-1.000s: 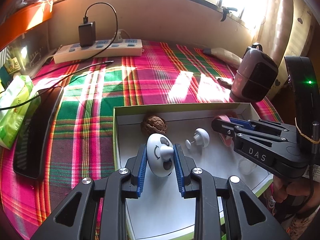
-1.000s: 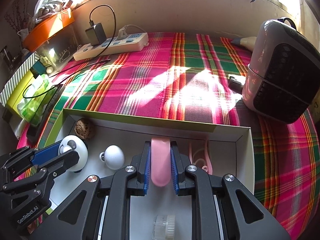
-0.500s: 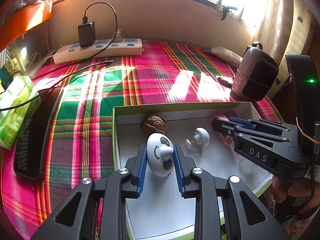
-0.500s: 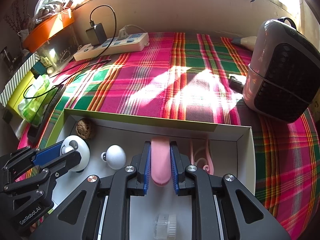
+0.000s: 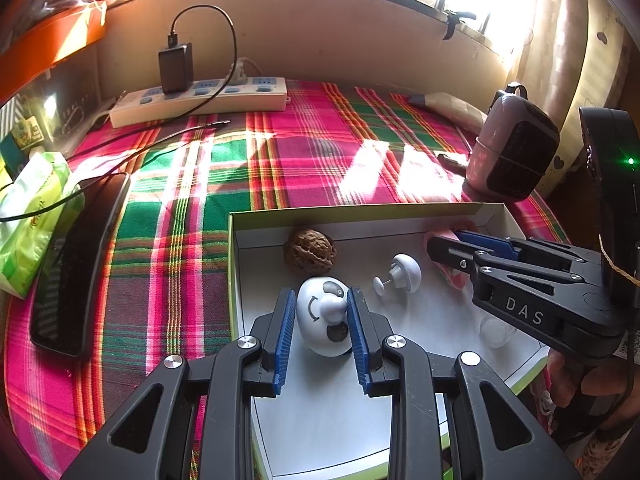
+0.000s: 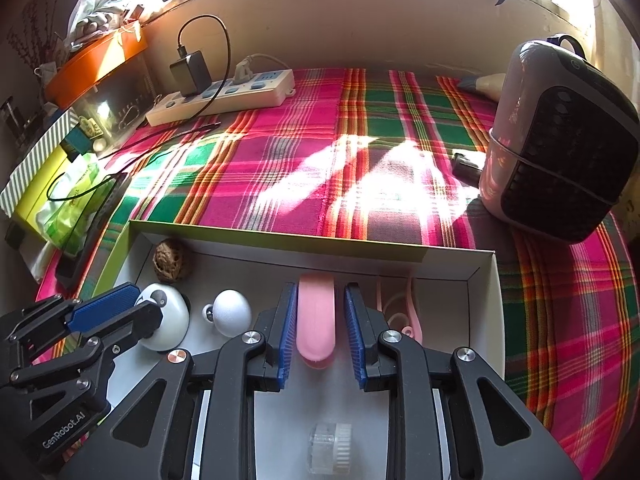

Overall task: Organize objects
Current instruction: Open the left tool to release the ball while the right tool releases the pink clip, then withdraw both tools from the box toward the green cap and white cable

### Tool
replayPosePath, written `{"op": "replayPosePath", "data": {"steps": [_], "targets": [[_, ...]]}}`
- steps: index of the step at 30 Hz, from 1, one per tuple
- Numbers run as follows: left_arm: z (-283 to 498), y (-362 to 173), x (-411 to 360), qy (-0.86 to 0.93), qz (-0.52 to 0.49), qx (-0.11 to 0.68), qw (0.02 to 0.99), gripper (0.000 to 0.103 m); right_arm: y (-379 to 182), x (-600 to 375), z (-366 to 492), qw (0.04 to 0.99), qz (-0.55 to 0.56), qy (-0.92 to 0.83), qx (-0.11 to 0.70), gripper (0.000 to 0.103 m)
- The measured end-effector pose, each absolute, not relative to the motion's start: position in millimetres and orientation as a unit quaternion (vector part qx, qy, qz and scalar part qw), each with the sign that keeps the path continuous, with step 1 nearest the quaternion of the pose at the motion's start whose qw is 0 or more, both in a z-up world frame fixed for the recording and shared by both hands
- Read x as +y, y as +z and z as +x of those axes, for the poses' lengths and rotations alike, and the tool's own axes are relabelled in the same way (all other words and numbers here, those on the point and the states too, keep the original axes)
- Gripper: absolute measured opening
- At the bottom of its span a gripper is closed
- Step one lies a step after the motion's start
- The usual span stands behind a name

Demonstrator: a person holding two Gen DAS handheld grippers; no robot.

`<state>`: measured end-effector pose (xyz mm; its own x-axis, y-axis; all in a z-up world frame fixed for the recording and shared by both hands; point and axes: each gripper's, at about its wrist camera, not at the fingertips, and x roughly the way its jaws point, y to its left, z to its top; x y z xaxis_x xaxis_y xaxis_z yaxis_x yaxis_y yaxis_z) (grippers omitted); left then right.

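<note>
I am working over the white box (image 5: 496,216), and everything below is placed against it. At its left end, my left gripper (image 5: 322,316) is straddling the white panda-faced toy (image 5: 324,322), which is sitting on the box floor just in front of the walnut (image 5: 309,251). Its blue pads are lying close against the toy's sides; I cannot tell whether they are pressing on it. To release cleanly I am planning to widen these jaws first, then lift straight out so a pad does not drag the rounded toy over.

Just right of the toy, the small white knob (image 5: 402,276) is resting on the floor, so I am keeping the fingers from sweeping toward it.

Toward the right end, my right gripper (image 6: 322,328) has just been opening. The pink clip (image 6: 316,320) is lying between the pads with a gap on each side, resting near the far wall beside the pink looped cord (image 6: 400,304). I am judging it safe to withdraw upward, avoiding the clear cap (image 6: 330,446) beneath the gripper body.
</note>
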<state>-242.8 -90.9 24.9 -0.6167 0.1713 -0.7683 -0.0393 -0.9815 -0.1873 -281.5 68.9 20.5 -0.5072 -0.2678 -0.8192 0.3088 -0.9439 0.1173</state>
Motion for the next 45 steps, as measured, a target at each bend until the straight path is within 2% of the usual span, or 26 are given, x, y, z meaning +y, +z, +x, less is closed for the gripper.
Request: {"op": "replayPosePath", "data": {"steps": [8,13,45], "targets": [[-236.2,27.0,-92.5,0.898,-0.431,-0.072,0.051,0.028,21.8,67.9,-275.3,0.165,0.464,-0.87,0.028,0.031],[-232.1,28.4,-94.7,0.9,-0.428,-0.069,0.044,0.028,24.3,68.4,-271.1,0.163,0.46,-0.872,0.026,0.038],[-161.6,61.1,-88.2,0.916,-0.392,-0.074,0.039,0.03,59.5,91.1,-195.7,0.158,0.412,-0.897,0.009,0.039]]}}
